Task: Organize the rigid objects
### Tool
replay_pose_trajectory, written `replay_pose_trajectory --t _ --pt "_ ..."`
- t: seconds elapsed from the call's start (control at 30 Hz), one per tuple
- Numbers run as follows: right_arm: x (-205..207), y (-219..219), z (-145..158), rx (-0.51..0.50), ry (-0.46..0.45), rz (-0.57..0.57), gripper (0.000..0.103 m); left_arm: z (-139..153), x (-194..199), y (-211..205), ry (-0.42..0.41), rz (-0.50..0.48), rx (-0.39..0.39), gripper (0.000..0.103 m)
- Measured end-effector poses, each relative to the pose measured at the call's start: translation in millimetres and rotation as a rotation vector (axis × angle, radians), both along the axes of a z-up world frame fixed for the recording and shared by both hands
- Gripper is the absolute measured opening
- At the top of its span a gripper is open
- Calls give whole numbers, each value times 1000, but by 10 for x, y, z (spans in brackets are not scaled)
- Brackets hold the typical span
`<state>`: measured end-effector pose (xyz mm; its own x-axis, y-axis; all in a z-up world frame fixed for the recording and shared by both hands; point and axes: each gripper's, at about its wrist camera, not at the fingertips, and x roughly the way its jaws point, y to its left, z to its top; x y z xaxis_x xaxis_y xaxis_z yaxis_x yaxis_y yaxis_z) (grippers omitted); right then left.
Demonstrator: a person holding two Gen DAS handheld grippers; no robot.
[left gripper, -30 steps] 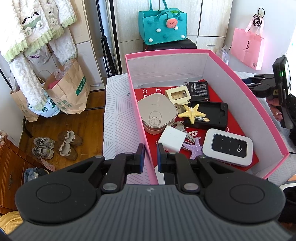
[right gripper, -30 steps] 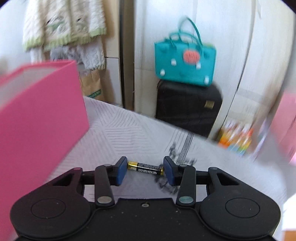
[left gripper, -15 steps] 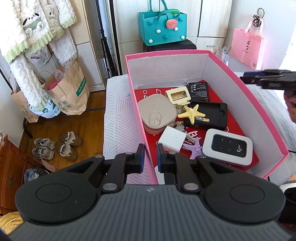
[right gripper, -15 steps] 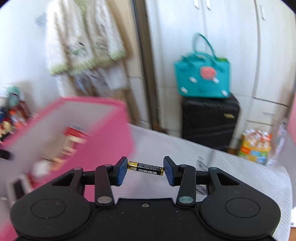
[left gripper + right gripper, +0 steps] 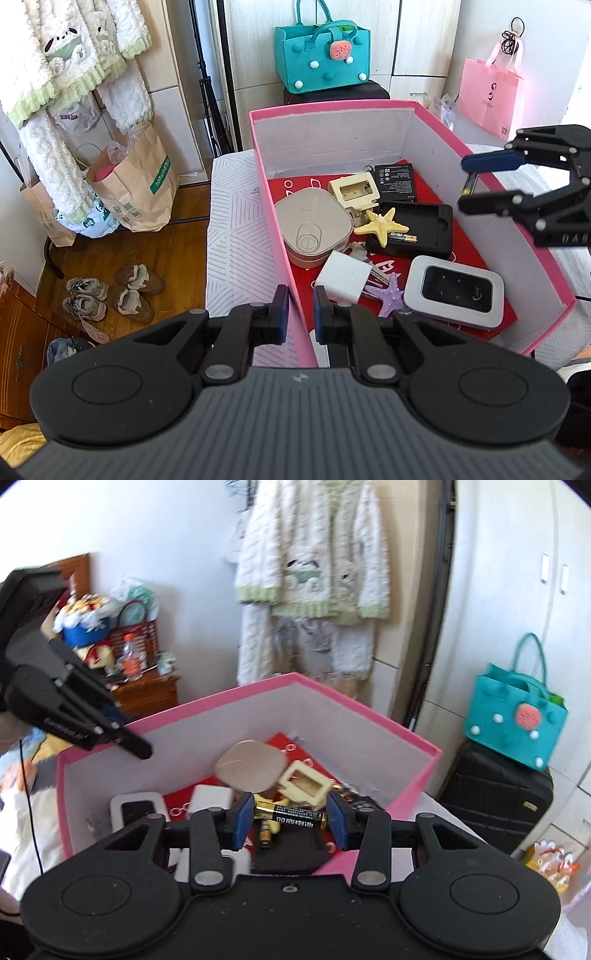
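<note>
While the pink box [image 5: 436, 110] was gripped at its near wall by the left gripper [image 5: 298, 310], fingers pinched together on the cardboard, the right gripper [image 5: 291, 818] was held above its rim. A battery [image 5: 291, 819] was clamped end to end between the right fingers.

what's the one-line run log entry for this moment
right gripper: shut on black-and-gold AA battery, over open pink cardboard box | left gripper: clamps box's near wall

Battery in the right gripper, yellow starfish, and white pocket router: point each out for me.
battery [image 5: 291, 818], right wrist view, middle of its black label.
yellow starfish [image 5: 383, 226], left wrist view, centre of its body.
white pocket router [image 5: 453, 291], left wrist view, dark screen panel.
</note>
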<state>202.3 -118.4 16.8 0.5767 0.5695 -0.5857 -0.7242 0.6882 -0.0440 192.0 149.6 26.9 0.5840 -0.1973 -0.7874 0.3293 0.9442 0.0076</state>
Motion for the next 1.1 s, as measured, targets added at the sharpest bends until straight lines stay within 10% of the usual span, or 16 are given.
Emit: replay_pose_trajectory --t 0.27,1.1 --pt "80 100 -144 -72 45 12 48 -26 -5 27 -3 4 -17 12" --pt "-133 -497 59 244 173 -181 57 -38 -18 58 0 23 -28 12"
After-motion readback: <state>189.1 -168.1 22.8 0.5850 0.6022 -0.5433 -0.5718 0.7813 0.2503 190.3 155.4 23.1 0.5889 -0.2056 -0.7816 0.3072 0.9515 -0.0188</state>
